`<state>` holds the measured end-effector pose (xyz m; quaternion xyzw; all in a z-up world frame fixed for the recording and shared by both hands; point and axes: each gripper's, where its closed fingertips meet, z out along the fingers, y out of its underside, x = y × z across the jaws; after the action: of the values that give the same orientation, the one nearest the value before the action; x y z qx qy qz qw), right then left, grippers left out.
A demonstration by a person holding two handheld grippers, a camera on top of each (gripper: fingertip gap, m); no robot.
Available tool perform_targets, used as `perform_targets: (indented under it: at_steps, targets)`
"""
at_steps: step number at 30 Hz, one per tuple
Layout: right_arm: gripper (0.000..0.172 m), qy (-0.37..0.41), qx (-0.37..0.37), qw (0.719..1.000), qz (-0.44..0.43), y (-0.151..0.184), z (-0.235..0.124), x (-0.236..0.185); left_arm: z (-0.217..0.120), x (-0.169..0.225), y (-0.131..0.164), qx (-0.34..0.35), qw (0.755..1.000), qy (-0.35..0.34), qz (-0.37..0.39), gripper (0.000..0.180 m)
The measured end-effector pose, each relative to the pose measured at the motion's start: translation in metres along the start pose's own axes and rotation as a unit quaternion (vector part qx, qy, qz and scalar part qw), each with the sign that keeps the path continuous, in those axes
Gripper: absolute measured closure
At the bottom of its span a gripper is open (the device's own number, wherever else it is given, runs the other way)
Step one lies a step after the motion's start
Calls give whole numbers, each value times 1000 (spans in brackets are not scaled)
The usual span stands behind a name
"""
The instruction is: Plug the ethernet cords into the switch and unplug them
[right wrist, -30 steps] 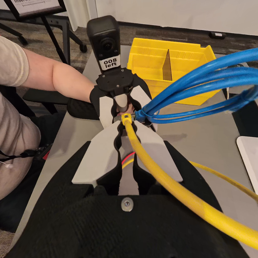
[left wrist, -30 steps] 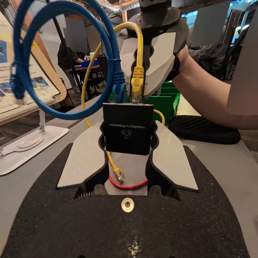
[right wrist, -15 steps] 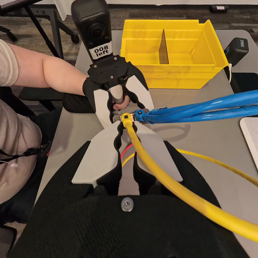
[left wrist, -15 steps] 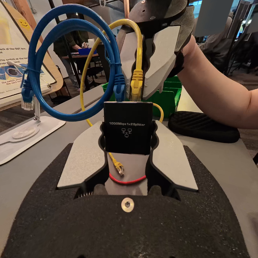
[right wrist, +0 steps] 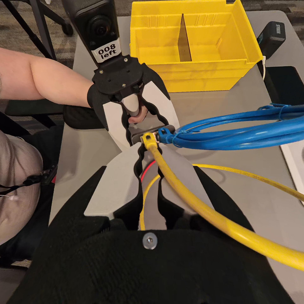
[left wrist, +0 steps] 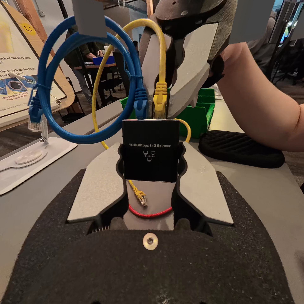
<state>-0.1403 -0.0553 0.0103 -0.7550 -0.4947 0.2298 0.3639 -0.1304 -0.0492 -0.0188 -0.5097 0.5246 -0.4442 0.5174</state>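
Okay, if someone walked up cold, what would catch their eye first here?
Probably the black switch gripped by the left gripper at centre, with a yellow cord and a coiled blue cord plugged into its far end. The right gripper closes on the yellow plug, and a bright yellow bin stands behind on the table.

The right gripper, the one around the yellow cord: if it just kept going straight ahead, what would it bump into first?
Most likely the black switch, right in front of the right gripper where the yellow cord plugs in. The left gripper holding the switch sits just behind it.
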Motion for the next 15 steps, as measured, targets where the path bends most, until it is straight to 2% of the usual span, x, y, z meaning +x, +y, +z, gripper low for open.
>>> perform_targets:
  at_steps: [1, 15]
  targets:
    - [157, 6, -5, 1000, -5, 1, 0, 0, 0, 1, 0, 2, 1000, 2, -2, 117]
    - [155, 61, -21, 997, -49, -1, -8, 2, -7, 2, -15, 44, 999, -4, 19, 118]
